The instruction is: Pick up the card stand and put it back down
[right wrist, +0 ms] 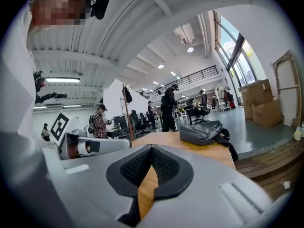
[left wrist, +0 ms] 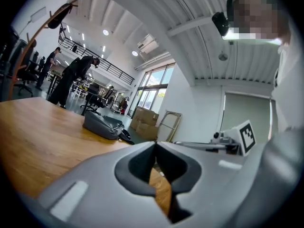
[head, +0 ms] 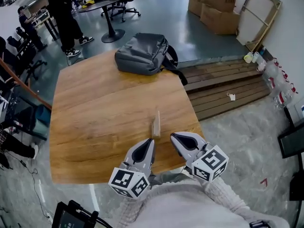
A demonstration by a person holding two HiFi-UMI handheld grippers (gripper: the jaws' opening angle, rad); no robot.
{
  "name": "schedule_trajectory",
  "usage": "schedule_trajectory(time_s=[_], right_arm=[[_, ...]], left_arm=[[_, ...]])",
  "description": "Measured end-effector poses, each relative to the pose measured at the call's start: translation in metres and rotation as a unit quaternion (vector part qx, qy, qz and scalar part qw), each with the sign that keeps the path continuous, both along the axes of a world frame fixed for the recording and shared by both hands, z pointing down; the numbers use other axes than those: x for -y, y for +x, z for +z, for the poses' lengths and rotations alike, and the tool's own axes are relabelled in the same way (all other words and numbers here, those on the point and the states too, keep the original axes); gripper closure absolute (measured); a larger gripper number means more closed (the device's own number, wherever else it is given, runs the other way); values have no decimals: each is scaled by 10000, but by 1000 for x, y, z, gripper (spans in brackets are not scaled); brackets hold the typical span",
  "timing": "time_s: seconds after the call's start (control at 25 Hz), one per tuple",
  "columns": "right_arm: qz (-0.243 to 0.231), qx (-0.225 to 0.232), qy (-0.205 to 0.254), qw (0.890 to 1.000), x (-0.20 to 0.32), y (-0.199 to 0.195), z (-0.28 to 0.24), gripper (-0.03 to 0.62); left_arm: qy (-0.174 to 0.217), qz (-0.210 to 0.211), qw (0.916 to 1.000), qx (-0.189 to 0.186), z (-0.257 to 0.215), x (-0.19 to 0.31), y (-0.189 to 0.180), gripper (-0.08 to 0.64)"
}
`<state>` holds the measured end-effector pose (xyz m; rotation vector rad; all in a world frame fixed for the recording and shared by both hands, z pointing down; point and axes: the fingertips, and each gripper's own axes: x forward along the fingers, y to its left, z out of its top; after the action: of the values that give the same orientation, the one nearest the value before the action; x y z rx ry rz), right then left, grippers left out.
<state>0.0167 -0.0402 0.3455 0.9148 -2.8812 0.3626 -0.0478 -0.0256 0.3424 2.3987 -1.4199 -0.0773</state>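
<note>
Jaws on both tools are pressed fully together with nothing between them. The left gripper (head: 148, 146) shows only wood grain through the slit below its pads in its own view, and the right gripper (head: 178, 139) shows the same in its view.

The card stand (head: 156, 123) sits untouched near the person's edge of the wooden surface (head: 95, 118), a slim pale piece standing apart from both tools. In the head view it lies just beyond the left gripper's tip at about 12 o'clock, a shade toward 1. From the right gripper it lies at about 10 or 11 o'clock.

The left gripper looks the nearer. The stand's long axis runs roughly 12 to 6 o'clock, almost in line with that tool, so its thin width faces the jaws. They would need to part before closing across it.

A grey backpack (head: 142, 53) rests far off at 12 o'clock, well clear.
</note>
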Motion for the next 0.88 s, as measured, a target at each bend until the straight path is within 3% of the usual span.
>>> schedule_trajectory(time_s=[0.32,0.64,0.88], right_arm=[[-134,-63,-317,9994,27,-12,19,594],[-102,-124,-261,9995,48,-15,27,594],[-171,-483,-291,9983,74,-14,52,592]], left_arm=[[-354,-101,9993,115,22,29,-5,552],[-571,-63,9980,280,34,51,-23,552],[-744,17,9964,394,53,65,-32,552]])
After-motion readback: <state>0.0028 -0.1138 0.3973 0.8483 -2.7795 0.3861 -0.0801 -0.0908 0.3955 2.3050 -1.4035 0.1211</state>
